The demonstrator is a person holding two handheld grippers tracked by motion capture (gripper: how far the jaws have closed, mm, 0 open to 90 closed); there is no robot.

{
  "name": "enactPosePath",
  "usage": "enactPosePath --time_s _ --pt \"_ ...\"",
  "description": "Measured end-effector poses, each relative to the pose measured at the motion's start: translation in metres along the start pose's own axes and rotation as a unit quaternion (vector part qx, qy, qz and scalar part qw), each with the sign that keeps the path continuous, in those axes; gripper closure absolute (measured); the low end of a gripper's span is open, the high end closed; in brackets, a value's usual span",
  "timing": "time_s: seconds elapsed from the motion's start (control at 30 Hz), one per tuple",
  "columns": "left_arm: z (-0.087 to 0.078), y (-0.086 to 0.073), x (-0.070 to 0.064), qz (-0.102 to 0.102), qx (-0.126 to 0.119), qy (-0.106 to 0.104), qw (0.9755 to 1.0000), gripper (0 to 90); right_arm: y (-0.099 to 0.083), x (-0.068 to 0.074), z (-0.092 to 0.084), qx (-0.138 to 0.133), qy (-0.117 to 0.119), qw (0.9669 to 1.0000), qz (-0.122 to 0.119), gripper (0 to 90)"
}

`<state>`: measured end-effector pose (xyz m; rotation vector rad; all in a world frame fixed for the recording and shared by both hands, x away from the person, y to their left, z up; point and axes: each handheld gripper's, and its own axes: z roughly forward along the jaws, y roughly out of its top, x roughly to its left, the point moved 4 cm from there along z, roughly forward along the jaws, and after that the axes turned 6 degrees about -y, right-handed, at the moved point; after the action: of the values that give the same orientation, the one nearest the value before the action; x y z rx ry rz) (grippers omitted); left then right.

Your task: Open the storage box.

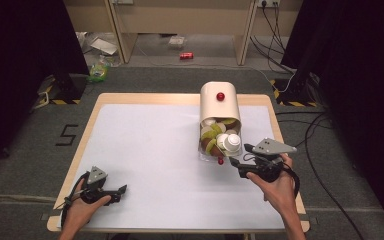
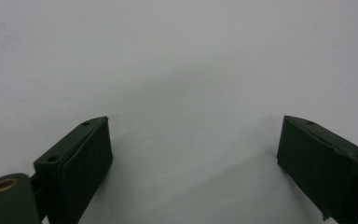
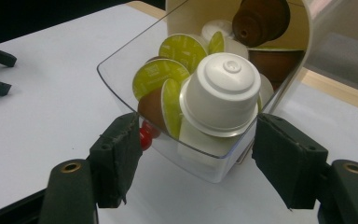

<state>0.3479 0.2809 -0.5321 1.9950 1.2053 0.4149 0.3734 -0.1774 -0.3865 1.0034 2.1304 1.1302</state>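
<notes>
**Right gripper parted at the open capsule drawer**

You are holding the right gripper at the near end of the clear plastic drawer, which is standing pulled out toward you from the cream, round-topped capsule dispenser on the right half of the white table. Its jaws are standing partly apart, one on each side of the drawer's near corner, and the pads are pressing on nothing. The small red knob on the drawer front is sitting just beside the inner face of the jaw at the left of the right gripper view; whether it is touching the pad cannot be told.

The drawer is brimming with coffee capsules: a white plastic capsule is lying on top at the near end, lime-green foil-lidded capsules are leaning behind it, and a brown capsule is resting farther back under the cream hood.

You are resting the left gripper at the near left of the table, well apart from the dispenser. Its jaws are standing wide over bare white surface, holding nothing.
</notes>
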Motion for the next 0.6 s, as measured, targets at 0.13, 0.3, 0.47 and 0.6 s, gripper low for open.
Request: enactPosePath --time_s 0.13,0.3,0.47,0.6 --pt "0.000 0.000 0.000 -0.001 0.000 0.000 1.0000 9.1 0.001 -0.003 0.003 -0.003 -0.003 0.9999 0.010 31.8" --pt "0.000 0.000 0.000 0.000 0.001 -0.001 1.0000 9.0 0.008 -0.006 0.009 -0.008 -0.009 0.9999 0.011 32.7" --pt "0.000 0.000 0.000 0.000 0.001 -0.001 1.0000 9.0 0.011 -0.005 0.015 -0.007 -0.011 0.9999 0.007 32.7" --pt "0.000 0.000 0.000 0.000 0.001 -0.001 1.0000 9.0 0.014 -0.006 0.017 -0.010 -0.016 0.9998 0.008 32.7"
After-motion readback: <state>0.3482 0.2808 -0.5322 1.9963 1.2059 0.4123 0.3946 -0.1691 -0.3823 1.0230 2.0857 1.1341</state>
